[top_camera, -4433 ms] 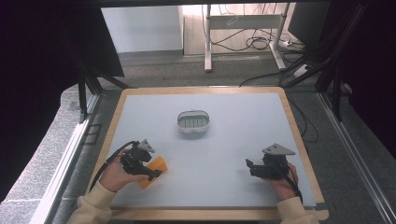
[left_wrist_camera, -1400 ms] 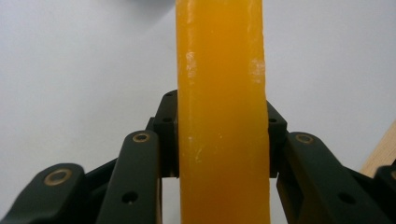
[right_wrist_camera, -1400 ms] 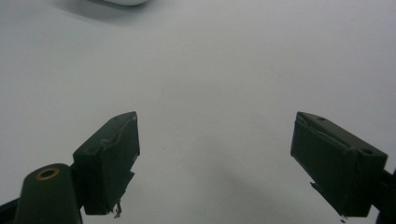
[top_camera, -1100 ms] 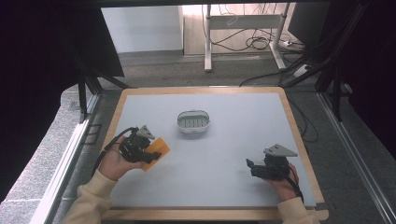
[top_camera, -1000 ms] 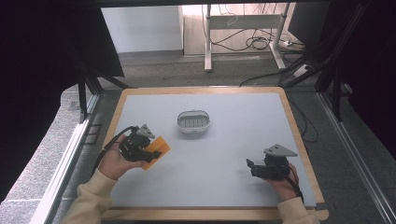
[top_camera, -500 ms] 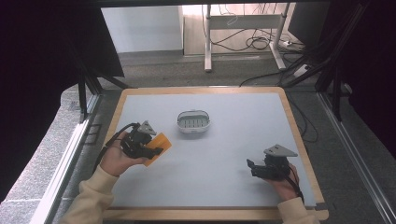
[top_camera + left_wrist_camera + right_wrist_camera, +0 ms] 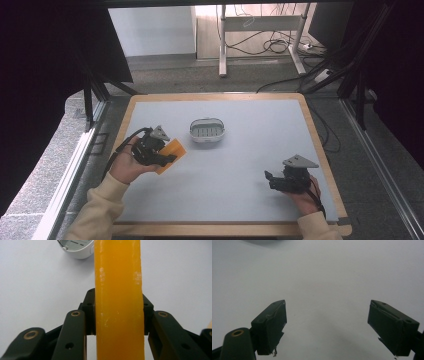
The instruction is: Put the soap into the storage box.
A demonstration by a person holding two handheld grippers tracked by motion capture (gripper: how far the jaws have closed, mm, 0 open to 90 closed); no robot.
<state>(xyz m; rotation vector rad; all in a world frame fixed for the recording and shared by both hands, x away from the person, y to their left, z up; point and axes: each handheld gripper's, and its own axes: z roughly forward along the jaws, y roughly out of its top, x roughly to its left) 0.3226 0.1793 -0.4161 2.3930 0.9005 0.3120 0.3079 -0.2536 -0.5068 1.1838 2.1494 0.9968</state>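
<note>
1. Left gripper (image 7: pixel 167 159) is clamping an orange soap bar (image 7: pixel 117 300), jaws pressing in tight on both flat sides, with the bar sticking out well past the tips.
2. What's changing: over the last few seconds that hand is lifting and carrying the bar up the table, closer to the dish. Looks to me like it's about to get dropped in.
3. Just ahead of the left gripper, the white soap dish (image 7: pixel 207 131) is sitting with nothing in it, slotted floor showing, still apart from the bar.
4. Right gripper (image 7: pixel 268 178) is idling near the right edge, jaws spread wide with only grey tabletop (image 7: pixel 324 277) between them.
5. No brand or lettering I can read anywhere.
</note>
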